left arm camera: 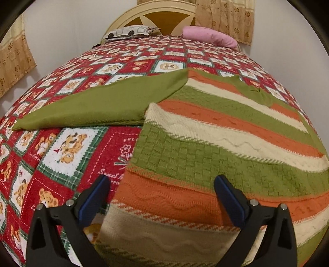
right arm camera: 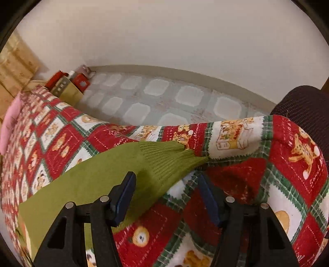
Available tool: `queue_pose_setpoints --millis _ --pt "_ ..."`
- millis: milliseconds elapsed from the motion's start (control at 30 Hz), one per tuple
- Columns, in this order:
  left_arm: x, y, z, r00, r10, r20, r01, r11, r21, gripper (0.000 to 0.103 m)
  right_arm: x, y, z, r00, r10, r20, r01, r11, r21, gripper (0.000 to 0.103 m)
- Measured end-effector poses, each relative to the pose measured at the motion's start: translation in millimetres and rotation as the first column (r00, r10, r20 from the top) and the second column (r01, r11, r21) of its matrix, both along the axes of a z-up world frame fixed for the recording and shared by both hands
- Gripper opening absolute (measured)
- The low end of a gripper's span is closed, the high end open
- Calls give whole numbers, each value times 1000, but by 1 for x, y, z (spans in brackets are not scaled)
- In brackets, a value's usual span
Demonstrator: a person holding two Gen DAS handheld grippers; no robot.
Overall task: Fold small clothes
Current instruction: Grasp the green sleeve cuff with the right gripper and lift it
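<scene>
A knit sweater (left arm camera: 205, 147) striped in green, orange and cream lies flat on the bed. One plain green sleeve (left arm camera: 98, 106) stretches out to the left over the quilt. My left gripper (left arm camera: 162, 180) hangs open just above the sweater's near left edge; one finger is over the quilt, the other over the orange stripe, and nothing is between the pads. In the right wrist view a green sleeve (right arm camera: 92, 184) ends in a ribbed cuff (right arm camera: 164, 156) near the bed's edge. My right gripper (right arm camera: 167, 176) is open above that cuff, its pads not pressing on it.
A red teddy-bear quilt (left arm camera: 67, 152) covers the bed. A pink pillow (left arm camera: 209, 37) and a patterned pillow (left arm camera: 129, 31) lie by the headboard (left arm camera: 156, 18). Beyond the bed's edge are tiled floor (right arm camera: 164, 98), boxes (right arm camera: 67, 86) and a dark seat (right arm camera: 302, 102).
</scene>
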State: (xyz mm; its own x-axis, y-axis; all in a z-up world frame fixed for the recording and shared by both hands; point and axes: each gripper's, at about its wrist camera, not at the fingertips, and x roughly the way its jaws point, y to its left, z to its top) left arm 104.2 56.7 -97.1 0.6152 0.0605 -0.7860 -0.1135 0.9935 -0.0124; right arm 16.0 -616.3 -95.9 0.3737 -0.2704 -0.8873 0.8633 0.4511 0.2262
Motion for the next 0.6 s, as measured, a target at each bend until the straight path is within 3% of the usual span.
queue_pose_setpoints --millis 100,233,300,367,467,600 --pt "1 2 -1 1000 -2 -1 2 1000 -13 103 6 -3 -9 1000 -4 28 1 993 114 62" --pt "1 3 -1 1000 -3 0 3 1000 -14 103 -7 -10 -13 990 -82 113 67 989 135 51" --pt "1 4 -1 1000 -3 1 3 1000 -17 103 -16 -18 -20 980 -115 160 90 984 155 24" --pt "1 4 -1 1000 -3 1 3 1000 -19 103 -19 -21 -24 974 -110 199 77 983 165 11" --pt "1 4 -1 1000 -3 2 3 1000 -20 103 -26 -15 -10 955 -82 286 53 993 107 9" --pt "1 4 -1 1000 -3 3 3 1000 -24 103 -28 15 42 950 41 310 -16 996 -84 9"
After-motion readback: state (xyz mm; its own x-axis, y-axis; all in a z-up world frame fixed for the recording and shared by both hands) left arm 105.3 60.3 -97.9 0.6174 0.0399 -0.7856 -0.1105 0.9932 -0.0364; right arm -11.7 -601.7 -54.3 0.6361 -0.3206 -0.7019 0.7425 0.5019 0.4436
